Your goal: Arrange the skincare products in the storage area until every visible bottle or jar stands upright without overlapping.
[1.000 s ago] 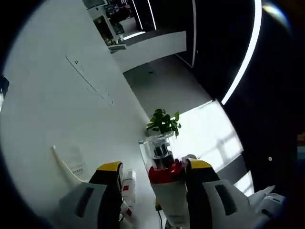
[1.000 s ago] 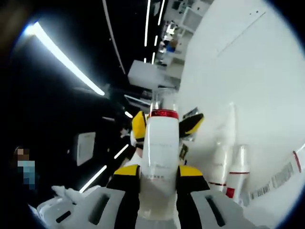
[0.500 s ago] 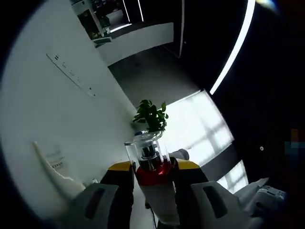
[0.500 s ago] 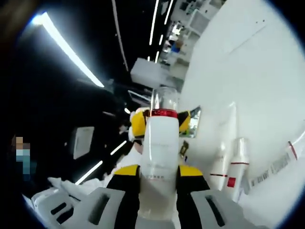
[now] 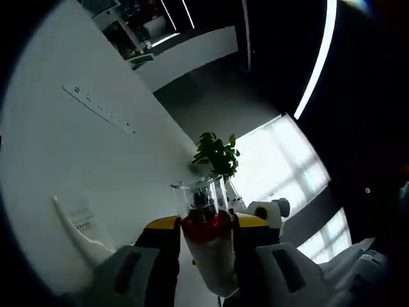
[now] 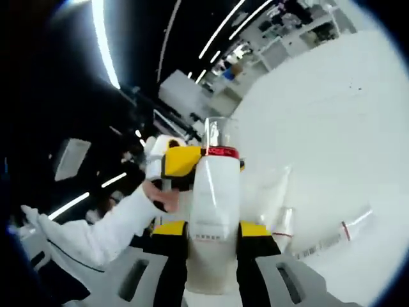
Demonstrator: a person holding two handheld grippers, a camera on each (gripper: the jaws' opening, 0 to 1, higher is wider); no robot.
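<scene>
Left gripper [image 5: 204, 233]: its yellow-tipped fingers [image 5: 163, 225] are closed against both sides of a white pump bottle [image 5: 209, 259], at the level of the bottle's red collar [image 5: 206, 227]. The clear cap [image 5: 199, 195] over the pump head rises beyond the fingertips. The bottle is held clear of the white counter [image 5: 77, 160], which tilts across the left of the left gripper view.

Right gripper [image 6: 206, 231]: its fingers [image 6: 169, 229] clamp the lower body of the same white pump bottle [image 6: 215, 217] from both sides. In the right gripper view the left gripper [image 6: 181, 160] appears past the bottle, its yellow fingers at the red collar [image 6: 222, 152] — so the one bottle is gripped at two heights, one tool at each.

A hand [image 6: 160, 195] with a white sleeve [image 6: 96, 230] holds the far tool.

Other products: a white tube [image 5: 73, 224] lies on the counter to the left in the left gripper view. In the right gripper view a tall white bottle [image 6: 268, 198] and a smaller one with a red band [image 6: 285, 224] stand just beside each other on the counter [image 6: 332, 115], to the right of the held bottle; a further tube with a red stripe [image 6: 345, 227] lies near them.

A green potted plant [image 5: 217, 153] sits beyond the held bottle's cap.
</scene>
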